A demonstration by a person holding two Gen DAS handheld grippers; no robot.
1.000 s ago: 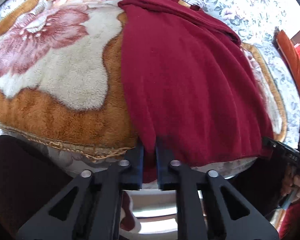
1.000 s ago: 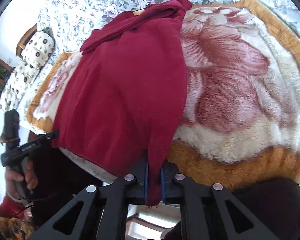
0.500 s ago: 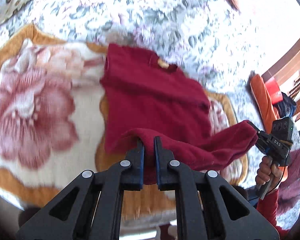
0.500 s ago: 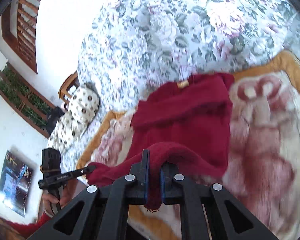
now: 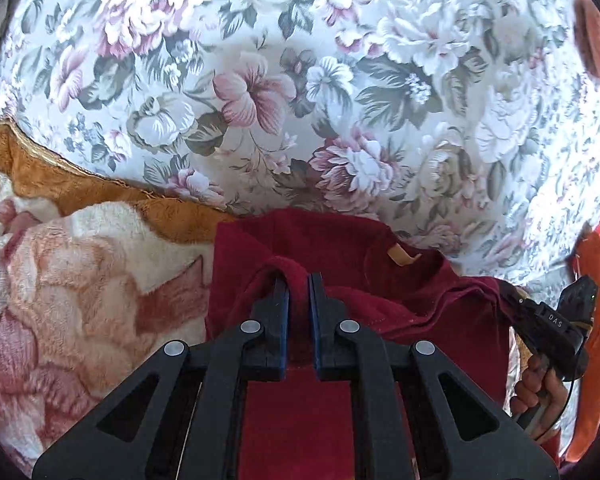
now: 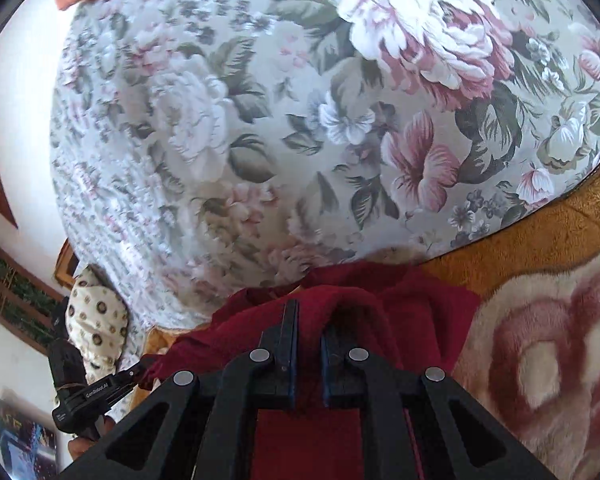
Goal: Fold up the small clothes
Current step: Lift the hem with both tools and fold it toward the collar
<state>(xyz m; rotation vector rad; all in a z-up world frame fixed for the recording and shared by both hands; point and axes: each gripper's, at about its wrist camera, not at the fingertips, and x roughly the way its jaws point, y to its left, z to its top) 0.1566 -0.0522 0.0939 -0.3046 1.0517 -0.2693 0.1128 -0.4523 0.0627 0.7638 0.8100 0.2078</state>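
Observation:
A dark red garment (image 5: pixel 339 248) lies on a plush blanket, its neck with a tan label (image 5: pixel 401 255) toward the floral bedspread. My left gripper (image 5: pixel 298 280) is shut on a fold of its hem, carried over the upper part near the neck. My right gripper (image 6: pixel 309 312) is shut on the other hem corner of the red garment (image 6: pixel 419 300), held over the top too. The right gripper (image 5: pixel 511 296) also shows at the right in the left wrist view, and the left gripper (image 6: pixel 142 366) at the lower left in the right wrist view, each pinching red cloth.
The orange and cream plush blanket (image 5: pixel 80 260) (image 6: pixel 539 340) lies over a floral bedspread (image 5: pixel 300 80) (image 6: pixel 300 120). A spotted pillow (image 6: pixel 96 320) sits at the bed's left side. An orange cloth (image 5: pixel 593 340) hangs at the right. A hand (image 5: pixel 539 392) grips the right tool's handle.
Both grippers have carried the hem from the near edge of the bed up over the garment to its neck, doubling it over. Both stayed shut on the cloth.

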